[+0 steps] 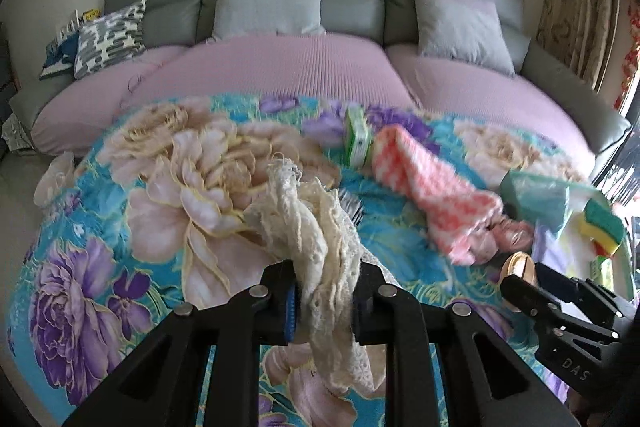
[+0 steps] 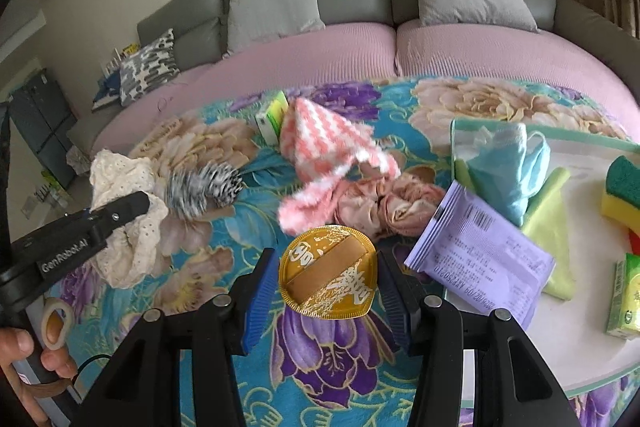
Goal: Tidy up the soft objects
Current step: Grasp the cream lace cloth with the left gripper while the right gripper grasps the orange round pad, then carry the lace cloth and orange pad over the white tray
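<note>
Two grippers are loaded at once. The left gripper is pinched nearly closed on the cream lace cloth, which hangs bunched between the pads, lifted off the floral blanket. The right gripper stands about half open, clamped on the gold foil packet by its edges.

The lace is caught only in a narrow fold; its loose lower part could slip free or snag as it is carried, since openwork fabric catches easily. The foil packet is stiff and slick, held at its rim only, so a tilt of the hand may let it swivel or drop.

Counted on the blanket: one pink-and-white checked cloth, one crumpled pink fabric, one black-and-white fluffy piece, one green box. On the white tray to the right: one purple packet, one blue face mask, one yellow-green cloth, one sponge, one further green box.
</note>
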